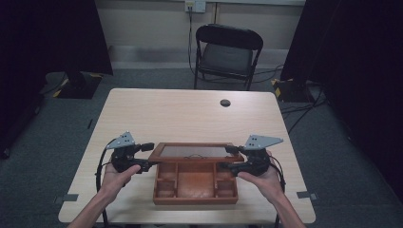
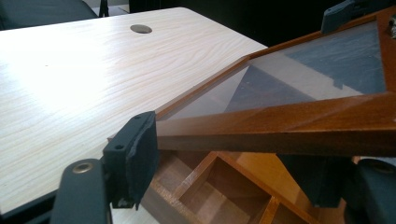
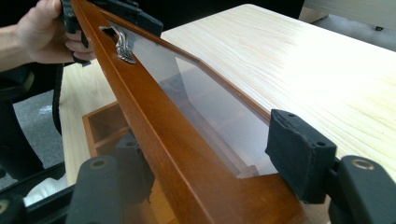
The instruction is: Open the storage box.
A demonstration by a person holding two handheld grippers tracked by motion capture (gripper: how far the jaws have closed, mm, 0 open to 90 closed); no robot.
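- We are sitting at a light wooden table [image 1: 142, 114] and holding a gripper in each hand.
- A brown wooden box [image 1: 196, 187] is sitting on the table, near our edge, between our two hands.
- The box is showing little compartments [image 1: 195, 183] inside, because its lid is lifted up.
- The lid [image 1: 195, 152] is a wooden frame with a glass pane [image 2: 299, 79], and it is tilting up over the far side of the box.
- Our left gripper [image 1: 142, 156] is holding the left end of the lid, with one jaw above the wooden frame and one jaw under it.
- Our right gripper [image 1: 231, 157] is holding the right end of the lid in the same way, with the frame between its jaws.
- A small metal handle [image 3: 122, 44] is sitting on the lid's front rail.
- A black folding chair [image 1: 227, 54] is standing on the floor behind the table.
- A small round hole [image 1: 225, 102] is showing in the tabletop, far from the box.
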